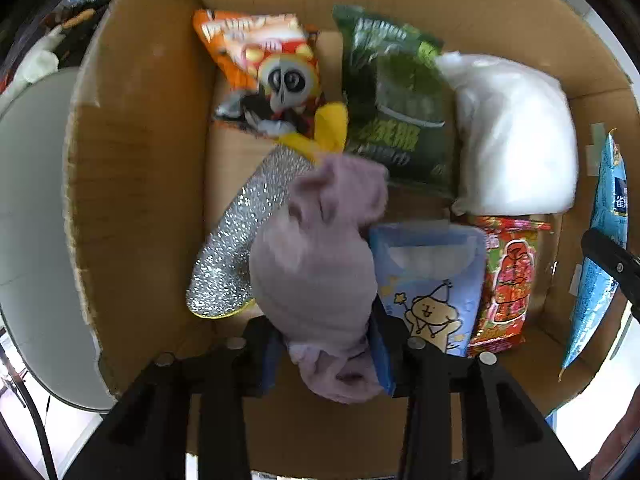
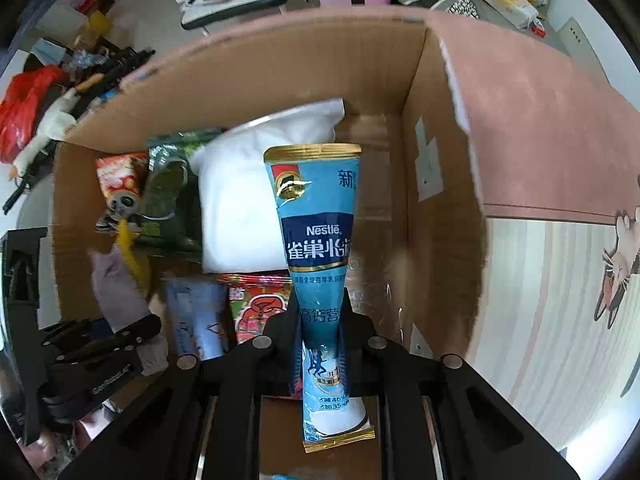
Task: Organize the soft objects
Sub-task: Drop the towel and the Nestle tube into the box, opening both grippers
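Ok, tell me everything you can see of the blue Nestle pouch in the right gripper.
The blue Nestle pouch is a glossy foil bag with gold bands at both ends and a dark blue label panel bearing white lettering. The right gripper is shut on its middle, pinching it into an hourglass shape. It is held lengthwise along the fingers, over the open cardboard box, in front of the white bag. Whether it touches anything else is unclear.

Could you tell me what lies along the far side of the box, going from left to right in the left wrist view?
Orange snack bag → green packet → white pillow-like bag → blue Nestle pouch, at the right edge.
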A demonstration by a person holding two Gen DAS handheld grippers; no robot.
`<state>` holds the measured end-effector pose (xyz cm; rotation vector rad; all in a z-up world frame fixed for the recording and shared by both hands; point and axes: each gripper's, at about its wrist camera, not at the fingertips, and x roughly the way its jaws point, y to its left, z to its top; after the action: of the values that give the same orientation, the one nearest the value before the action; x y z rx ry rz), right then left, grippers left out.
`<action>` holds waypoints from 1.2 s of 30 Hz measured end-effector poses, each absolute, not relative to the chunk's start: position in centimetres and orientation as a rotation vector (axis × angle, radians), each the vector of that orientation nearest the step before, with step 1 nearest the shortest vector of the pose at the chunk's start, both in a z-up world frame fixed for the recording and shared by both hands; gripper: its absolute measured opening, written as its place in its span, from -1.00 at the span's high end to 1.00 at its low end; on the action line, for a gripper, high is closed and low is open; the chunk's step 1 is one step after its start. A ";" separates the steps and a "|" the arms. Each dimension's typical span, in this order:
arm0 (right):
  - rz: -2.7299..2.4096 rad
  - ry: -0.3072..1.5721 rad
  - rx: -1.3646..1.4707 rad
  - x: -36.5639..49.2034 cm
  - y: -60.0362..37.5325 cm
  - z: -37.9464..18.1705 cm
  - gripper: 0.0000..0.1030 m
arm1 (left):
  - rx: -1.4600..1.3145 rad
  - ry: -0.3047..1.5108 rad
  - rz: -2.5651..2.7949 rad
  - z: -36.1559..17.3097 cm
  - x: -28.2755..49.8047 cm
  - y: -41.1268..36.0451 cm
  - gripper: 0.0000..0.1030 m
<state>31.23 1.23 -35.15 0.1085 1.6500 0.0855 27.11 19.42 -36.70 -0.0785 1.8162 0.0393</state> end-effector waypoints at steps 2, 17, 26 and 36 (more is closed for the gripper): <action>0.084 1.678 0.095 31.3 1.6 -36.1 0.57 | -0.111 1.816 0.034 -36.8 26.8 19.8 0.20; 0.098 1.645 0.030 29.4 3.5 -33.6 -0.96 | -0.171 1.655 0.044 -30.9 24.8 21.6 -0.72; 0.061 1.597 -0.003 27.1 2.7 -30.8 -1.00 | -0.141 1.539 0.087 -26.8 24.6 21.6 -0.97; 0.038 1.502 0.009 24.4 0.8 -25.8 -1.00 | -0.129 1.446 0.088 -22.7 23.1 20.3 -0.97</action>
<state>24.42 0.76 -25.80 0.0086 1.5024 0.0380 23.11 20.27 -22.70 -0.1285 1.4457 0.0880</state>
